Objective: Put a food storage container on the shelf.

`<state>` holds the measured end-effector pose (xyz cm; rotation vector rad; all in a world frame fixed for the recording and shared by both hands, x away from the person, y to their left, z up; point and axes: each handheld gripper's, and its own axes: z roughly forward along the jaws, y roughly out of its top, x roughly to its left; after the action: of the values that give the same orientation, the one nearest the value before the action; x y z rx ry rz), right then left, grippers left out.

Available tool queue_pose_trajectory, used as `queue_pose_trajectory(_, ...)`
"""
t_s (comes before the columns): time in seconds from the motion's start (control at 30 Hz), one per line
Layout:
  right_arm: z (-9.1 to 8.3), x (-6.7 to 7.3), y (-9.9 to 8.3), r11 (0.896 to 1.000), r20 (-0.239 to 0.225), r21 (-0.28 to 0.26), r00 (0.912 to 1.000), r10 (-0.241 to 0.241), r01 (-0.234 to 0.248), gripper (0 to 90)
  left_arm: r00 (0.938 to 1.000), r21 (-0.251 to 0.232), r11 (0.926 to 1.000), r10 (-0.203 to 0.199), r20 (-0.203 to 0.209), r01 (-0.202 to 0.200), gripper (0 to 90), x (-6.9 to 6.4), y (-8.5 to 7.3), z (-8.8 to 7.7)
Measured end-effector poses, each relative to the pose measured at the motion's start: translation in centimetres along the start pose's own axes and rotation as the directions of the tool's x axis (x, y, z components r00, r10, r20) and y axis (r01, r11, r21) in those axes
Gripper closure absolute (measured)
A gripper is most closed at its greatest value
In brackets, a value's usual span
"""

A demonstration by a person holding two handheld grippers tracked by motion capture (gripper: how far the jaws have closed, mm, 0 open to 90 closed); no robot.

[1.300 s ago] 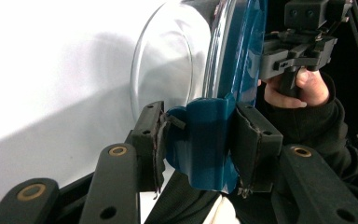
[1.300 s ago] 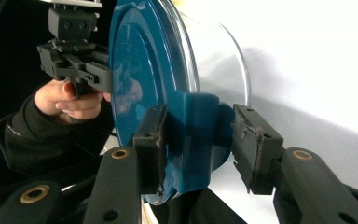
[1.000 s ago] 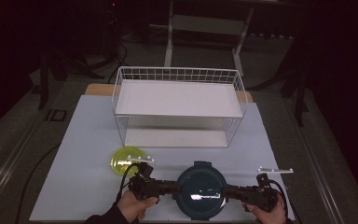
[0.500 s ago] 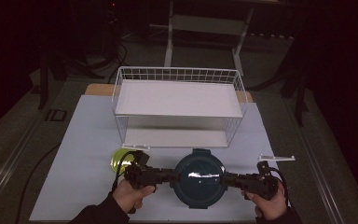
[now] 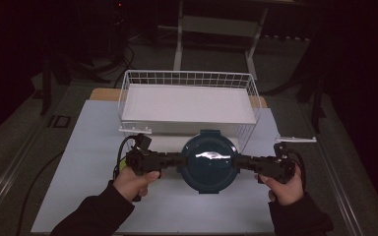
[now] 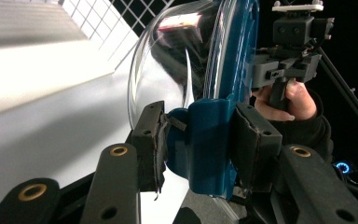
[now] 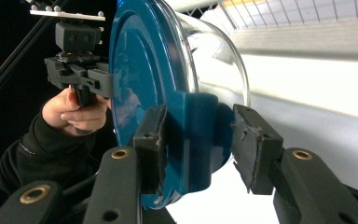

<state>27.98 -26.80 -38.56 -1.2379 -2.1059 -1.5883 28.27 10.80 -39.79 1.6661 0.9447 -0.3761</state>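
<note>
The left gripper (image 5: 170, 160) grips the left clip tab of a round glass container with a blue lid (image 5: 208, 162), its pads (image 6: 150, 140) pressed on either side of that tab. The container hangs in the air between both grippers, above the white table (image 5: 83, 152), just in front of the white wire basket (image 5: 187, 98). On the container's right, the right gripper (image 5: 246, 162) is clamped on the opposite tab: one pad (image 7: 150, 144) lies against the lid side, while the other stands close by the tab on the bowl side.
</note>
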Motion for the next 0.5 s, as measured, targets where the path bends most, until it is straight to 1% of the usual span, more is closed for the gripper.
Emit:
queue_pose_trajectory(0.07,0.1,0.1,0.7,1.0,-0.001,-0.003,1.0,-0.003,0.003,56.8,0.9999,-0.001,0.9999,0.011,-0.008,-0.011,57.2,-0.1,0.8,-0.2)
queue_pose_trajectory(0.1,0.1,0.1,0.7,1.0,-0.001,-0.003,1.0,-0.003,0.003,56.8,0.9999,-0.001,0.9999,0.011,-0.008,-0.011,57.2,-0.1,0.8,-0.2)
queue_pose_trajectory(0.17,0.3,0.1,1.5,1.0,-0.003,-0.007,1.0,-0.004,0.004,56.8,0.9997,-0.006,0.9998,0.019,-0.017,-0.019,57.2,-0.1,1.5,-0.5)
queue_pose_trajectory(0.2,0.5,0.1,2.1,1.0,-0.006,-0.009,1.0,-0.004,0.004,56.8,0.9995,-0.013,0.9997,0.021,-0.022,-0.021,57.2,-0.1,2.2,-0.8)
queue_pose_trajectory(0.23,0.5,0.1,2.1,1.0,-0.006,-0.009,1.0,-0.004,0.004,56.8,0.9995,-0.013,0.9997,0.021,-0.022,-0.021,57.2,-0.1,2.2,-0.8)
queue_pose_trajectory(0.27,0.7,0.2,2.9,1.0,-0.005,-0.011,1.0,-0.006,0.006,56.7,0.9995,-0.021,0.9996,0.02,-0.026,-0.02,57.2,0.1,2.7,-1.0)
queue_pose_trajectory(0.3,0.8,0.2,3.3,1.0,-0.004,-0.01,0.9999,-0.009,0.009,56.7,0.9995,-0.021,0.9996,0.02,-0.026,-0.02,57.1,0.1,2.7,-1.0)
queue_pose_trajectory(0.33,0.9,0.2,3.7,1.0,-0.002,-0.012,0.9999,-0.012,0.012,56.7,0.9994,-0.031,0.9993,0.019,-0.029,-0.02,57.2,0.0,3.2,-1.2)
queue_pose_trajectory(0.37,0.9,0.2,3.7,1.0,-0.002,-0.012,0.9999,-0.012,0.012,56.7,0.9994,-0.031,0.9993,0.019,-0.029,-0.02,57.1,0.0,3.2,-1.2)
queue_pose_trajectory(0.4,1.0,0.1,4.4,1.0,-0.004,-0.012,0.9999,-0.014,0.014,56.7,0.9991,-0.034,0.9991,0.024,-0.034,-0.025,57.2,0.1,3.8,-1.4)
queue_pose_trajectory(0.43,1.1,0.1,4.7,1.0,-0.003,-0.014,0.9999,-0.014,0.014,56.7,0.9991,-0.034,0.9991,0.024,-0.034,-0.025,57.2,0.1,3.8,-1.4)
queue_pose_trajectory(0.47,1.2,0.2,5.1,1.0,-0.001,-0.014,0.9998,-0.018,0.018,56.7,0.999,-0.038,0.999,0.024,-0.038,-0.026,57.1,0.2,4.5,-1.6)
queue_pose_trajectory(0.5,1.2,0.2,5.1,1.0,-0.001,-0.014,0.9998,-0.018,0.018,56.7,0.999,-0.038,0.999,0.024,-0.038,-0.026,57.2,0.2,4.5,-1.6)
